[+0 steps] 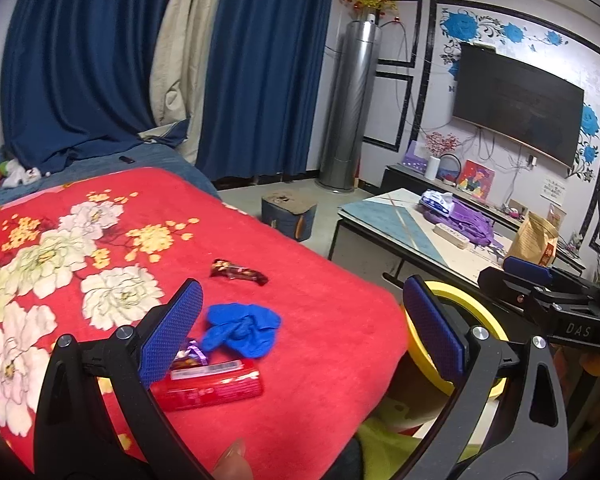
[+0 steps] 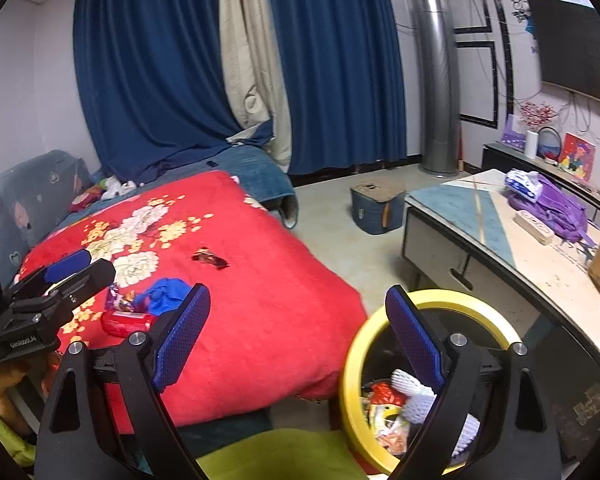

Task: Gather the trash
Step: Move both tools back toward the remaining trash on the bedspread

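The red flowered blanket (image 1: 300,288) is carrying the trash still to be picked up, all of it lying toward the near edge by the corner that overhangs the yellow-rimmed bin (image 2: 452,300), which is already holding wrappers and white foam netting. The left gripper (image 1: 300,328) is hovering with its fingers spread wide and holding nothing, framing the crumpled blue glove (image 1: 240,330); the right gripper (image 2: 300,336) is also spread and empty, hanging between the blanket's edge and the bin. The likely next step is pinching the glove: closing on its bunched middle should be keeping the limp fingers from trailing. The red packet (image 1: 210,386) is lying nearest the edge, a purple wrapper (image 1: 192,354) is touching it, and a dark candy wrapper (image 1: 238,271) is sitting further in. Open blanket is surrounding the glove, and the carry to the bin is looking short and unblocked.
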`<action>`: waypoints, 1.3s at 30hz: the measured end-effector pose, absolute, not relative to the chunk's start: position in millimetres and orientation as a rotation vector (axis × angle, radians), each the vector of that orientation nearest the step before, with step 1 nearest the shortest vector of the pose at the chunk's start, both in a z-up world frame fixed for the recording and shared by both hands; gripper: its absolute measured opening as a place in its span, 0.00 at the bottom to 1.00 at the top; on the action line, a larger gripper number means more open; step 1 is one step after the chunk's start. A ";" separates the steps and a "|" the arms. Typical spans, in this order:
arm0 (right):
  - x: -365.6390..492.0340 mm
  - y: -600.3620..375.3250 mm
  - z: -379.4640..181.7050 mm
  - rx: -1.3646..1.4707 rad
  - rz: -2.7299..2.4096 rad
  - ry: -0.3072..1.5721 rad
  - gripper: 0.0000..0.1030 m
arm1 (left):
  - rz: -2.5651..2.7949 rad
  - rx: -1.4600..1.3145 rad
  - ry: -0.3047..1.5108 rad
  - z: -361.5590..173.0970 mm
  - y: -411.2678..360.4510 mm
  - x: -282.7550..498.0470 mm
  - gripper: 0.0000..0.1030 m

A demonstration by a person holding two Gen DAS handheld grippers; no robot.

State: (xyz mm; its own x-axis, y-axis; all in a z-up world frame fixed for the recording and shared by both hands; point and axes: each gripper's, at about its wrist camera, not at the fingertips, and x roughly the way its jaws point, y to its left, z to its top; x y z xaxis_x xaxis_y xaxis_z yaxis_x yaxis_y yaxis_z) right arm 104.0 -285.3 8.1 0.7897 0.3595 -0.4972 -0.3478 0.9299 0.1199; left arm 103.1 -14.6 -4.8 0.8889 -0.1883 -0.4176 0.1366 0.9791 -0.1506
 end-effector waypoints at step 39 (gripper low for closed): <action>175.5 -178.5 -31.1 -0.011 0.568 0.697 0.84 | -0.057 -0.382 0.729 -72.9 82.8 108.6 0.77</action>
State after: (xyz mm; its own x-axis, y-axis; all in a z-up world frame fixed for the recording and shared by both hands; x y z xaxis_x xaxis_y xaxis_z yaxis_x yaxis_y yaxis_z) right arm 175.5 -178.5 -31.1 0.6227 0.4906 -0.6096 -0.4979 0.8494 0.1750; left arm 108.6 82.8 -72.9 0.7472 -0.1823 -0.6392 -0.0810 0.9295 -0.3598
